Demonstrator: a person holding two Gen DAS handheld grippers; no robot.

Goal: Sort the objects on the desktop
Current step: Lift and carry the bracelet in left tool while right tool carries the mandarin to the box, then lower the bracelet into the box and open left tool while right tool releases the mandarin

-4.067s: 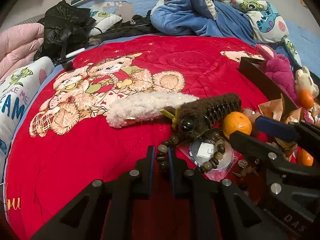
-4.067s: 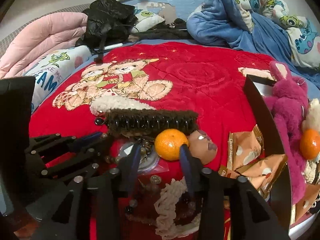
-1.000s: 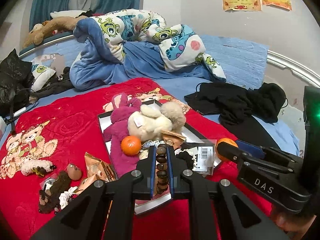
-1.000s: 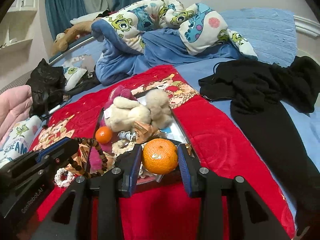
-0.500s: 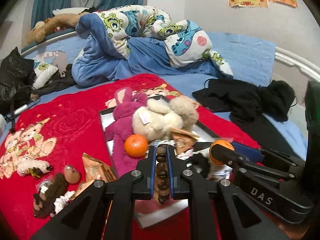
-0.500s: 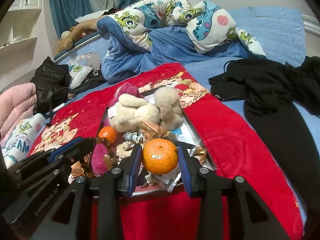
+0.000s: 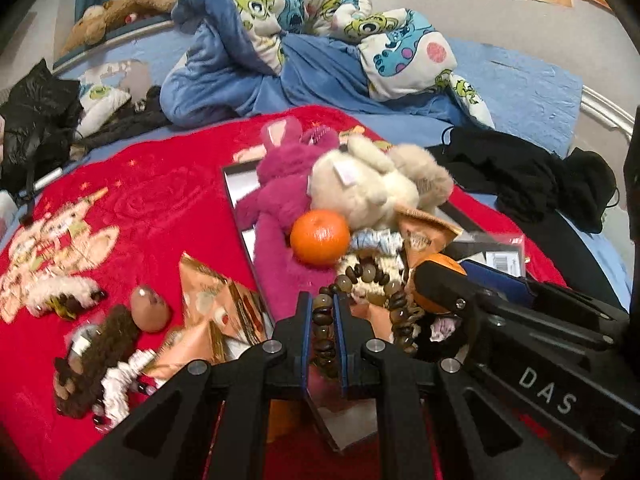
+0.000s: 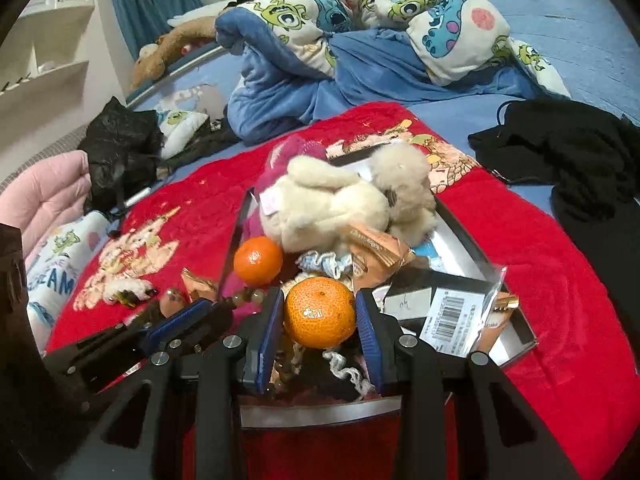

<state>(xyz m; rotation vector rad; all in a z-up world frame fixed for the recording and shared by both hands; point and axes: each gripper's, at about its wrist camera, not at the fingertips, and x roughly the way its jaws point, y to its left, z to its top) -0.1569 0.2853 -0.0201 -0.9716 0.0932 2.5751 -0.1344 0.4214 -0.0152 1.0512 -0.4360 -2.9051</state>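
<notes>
My left gripper (image 7: 323, 312) is shut on a brown bead bracelet (image 7: 362, 280) that drapes forward over the near end of a black tray (image 7: 236, 196). My right gripper (image 8: 318, 316) is shut on an orange tangerine (image 8: 320, 312), held over the tray's near end (image 8: 520, 344). The tray holds a pink plush (image 7: 280, 188), a cream plush (image 8: 324, 204), a second tangerine (image 7: 319, 237) (image 8: 258, 260), snack packets (image 8: 376, 258) and a barcoded bag (image 8: 452, 316). The right gripper (image 7: 440, 280) shows in the left wrist view; the left gripper (image 8: 180, 316) shows in the right wrist view.
On the red blanket (image 7: 152, 208) left of the tray lie orange snack packets (image 7: 216, 304), a brown egg-shaped piece (image 7: 150, 308), a brown fuzzy hair clip (image 7: 92, 356) and a white scrunchie (image 7: 120, 384). Black clothes (image 8: 568, 160) lie at right, a blue quilt (image 7: 280, 60) behind.
Both grippers have moved closer and lower over the tray's near end, still holding the bracelet and the tangerine. The bracelet now drapes onto the tray's contents.
</notes>
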